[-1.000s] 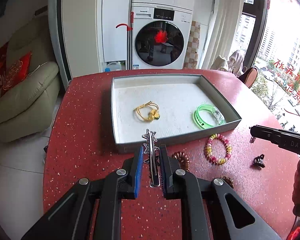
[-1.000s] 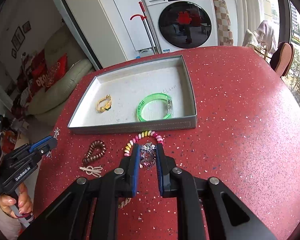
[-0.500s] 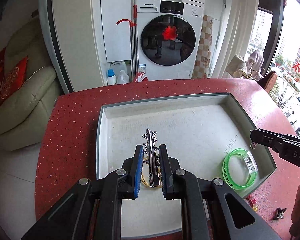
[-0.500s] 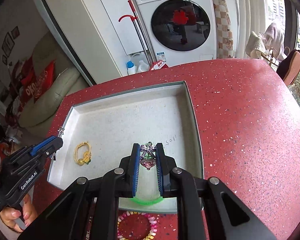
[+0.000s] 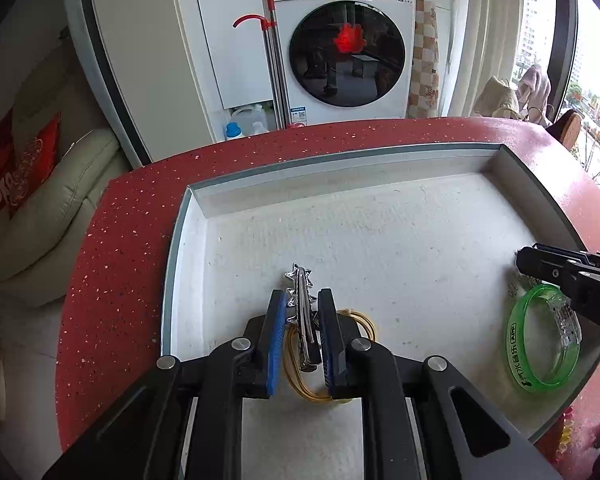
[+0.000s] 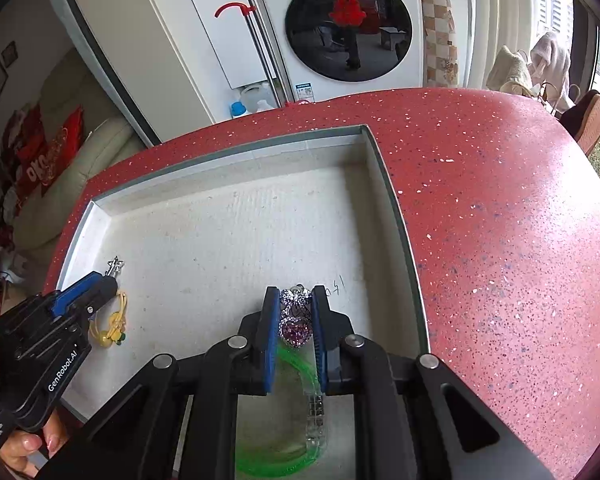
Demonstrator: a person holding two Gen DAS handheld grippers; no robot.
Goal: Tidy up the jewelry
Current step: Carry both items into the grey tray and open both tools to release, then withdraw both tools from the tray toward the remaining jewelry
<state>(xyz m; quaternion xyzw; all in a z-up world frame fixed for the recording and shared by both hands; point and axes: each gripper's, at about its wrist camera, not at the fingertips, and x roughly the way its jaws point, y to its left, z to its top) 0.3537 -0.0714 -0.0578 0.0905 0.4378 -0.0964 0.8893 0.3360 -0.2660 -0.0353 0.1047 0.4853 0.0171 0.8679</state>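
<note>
Red speckled tabletop (image 6: pixel 500 220) carried a shallow grey tray (image 5: pixel 180 240), where the left gripper (image 5: pixel 302 316) pinched a silver star hairclip (image 5: pixel 300 292) over yellow hair ties (image 5: pixel 364 322), while the right gripper (image 6: pixel 296 312) clamped a rhinestone purple brooch (image 6: pixel 296 326) above a green wristband (image 6: pixel 296 364), apparently ready for release.

A home: a Panasonic washing machine (image 5: pixel 346 52) at 12 o'clock, a cream sofa (image 5: pixel 48 208) at 9 o'clock, a red speckled worktop (image 6: pixel 500 208).
</note>
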